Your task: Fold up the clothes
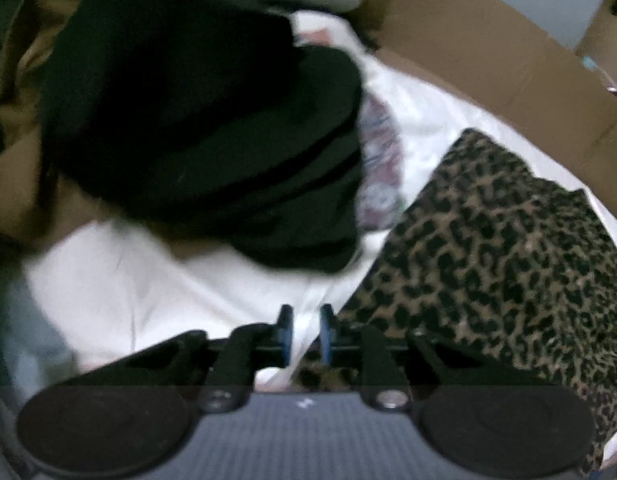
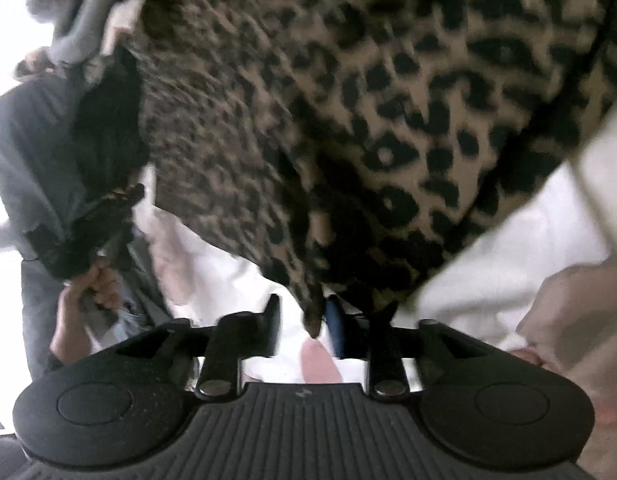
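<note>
White bedding [image 1: 120, 288] underneath, leopard-print garment [image 1: 488, 240] spread right for folding, left gripper [image 1: 306, 332] narrowly parted, empty; right gripper [image 2: 304, 320] parted, corner between, unpinched.

No readable text, label or number is shown in either view. Only a small pale mark, too blurred to be read, is seen on each gripper body.

I'm looking along my left gripper [image 1: 306, 332], a black frame carrying two round black discs, blue pads on its fingers [image 1: 285, 336] and a grey ribbed plate with a small white mark. My right gripper [image 2: 302, 324] is showing the same build, with silver screw heads at its linkages. A hand [image 2: 90, 304] beside a grey sleeve [image 2: 32, 152] is appearing at that view's left.
</note>
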